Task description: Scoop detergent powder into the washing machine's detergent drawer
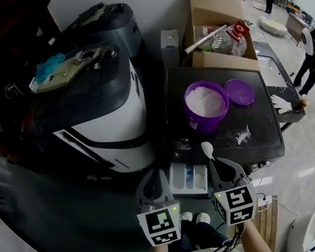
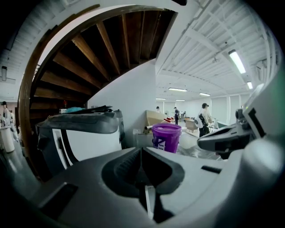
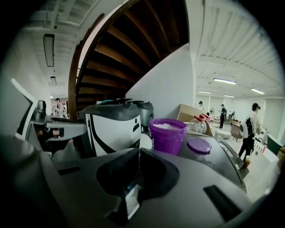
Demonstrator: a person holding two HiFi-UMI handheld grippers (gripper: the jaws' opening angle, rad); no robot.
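Observation:
A purple tub (image 1: 206, 108) full of white powder stands on the washing machine's dark top (image 1: 263, 131), with its purple lid (image 1: 239, 92) lying beside it. The tub also shows in the left gripper view (image 2: 166, 137) and in the right gripper view (image 3: 168, 133). The white detergent drawer (image 1: 188, 180) is pulled out at the machine's front, below the tub. My right gripper (image 1: 217, 165) (image 3: 138, 153) is shut on a white spoon (image 1: 207, 149) whose bowl (image 3: 144, 141) points toward the tub. My left gripper (image 1: 155, 178) (image 2: 141, 153) is shut and empty, just left of the drawer.
A large grey-and-white appliance (image 1: 94, 111) stands left of the washer. A cardboard box (image 1: 213, 24) with a red-capped bottle (image 1: 235, 37) sits behind the tub. Spilled powder (image 1: 243, 135) lies on the dark top. People (image 1: 310, 51) stand far off at the right.

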